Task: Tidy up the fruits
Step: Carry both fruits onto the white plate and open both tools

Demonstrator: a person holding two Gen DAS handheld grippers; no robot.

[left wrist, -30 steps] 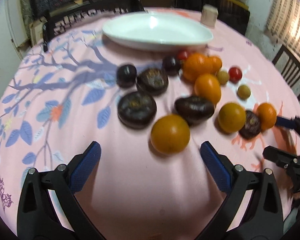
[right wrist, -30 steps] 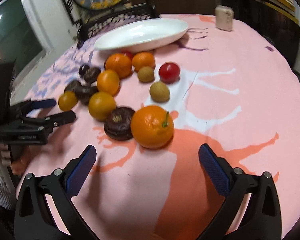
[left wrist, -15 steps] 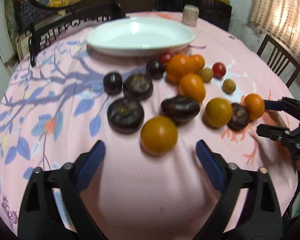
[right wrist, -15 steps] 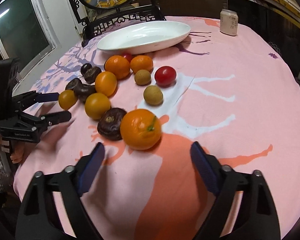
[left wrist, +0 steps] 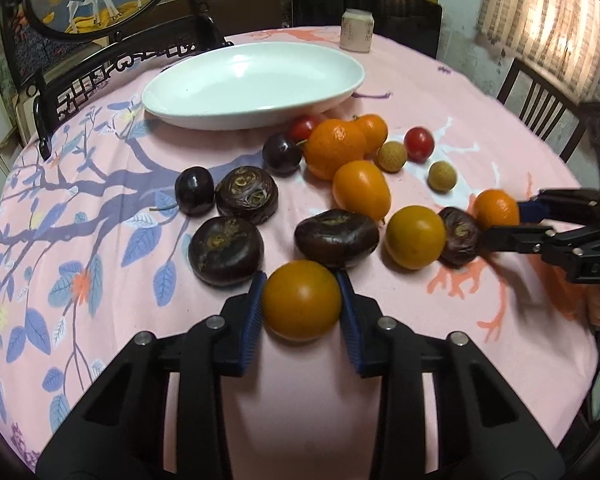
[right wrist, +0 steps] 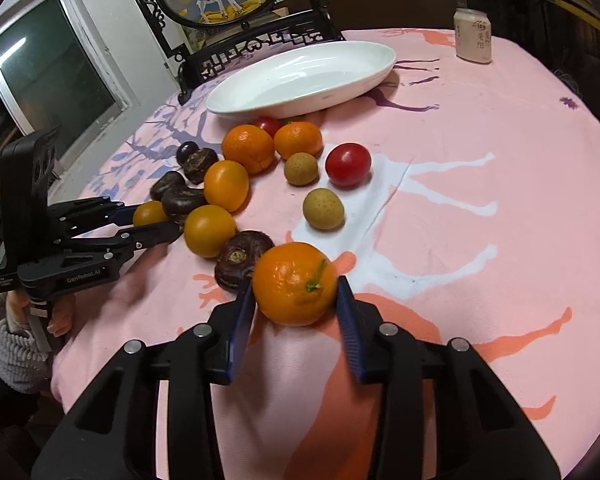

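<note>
Several fruits lie on a pink tablecloth point(left wrist: 440, 92) in front of a white oval dish point(left wrist: 252, 84): oranges, dark water chestnuts, dark plums, red tomatoes and tan longans. My left gripper point(left wrist: 302, 300) is shut on a smooth orange fruit point(left wrist: 302, 300) at the near edge of the pile; it shows in the right wrist view point(right wrist: 150, 222) too. My right gripper point(right wrist: 296, 296) is shut on a mandarin with a green stem point(right wrist: 294, 284); in the left wrist view point(left wrist: 500, 224) it grips that mandarin point(left wrist: 496, 210) at the right end of the pile.
A pale drink can point(right wrist: 473, 36) stands at the table's far side. A dark carved chair point(left wrist: 112, 68) is behind the dish, another chair point(left wrist: 536, 104) at the right. A dark water chestnut point(right wrist: 240, 258) touches the held mandarin. The dish holds nothing.
Both grippers moved forward to the pile and closed: the left on the smooth orange fruit, the right on the stemmed mandarin. Before, both were open and short of the fruit.
</note>
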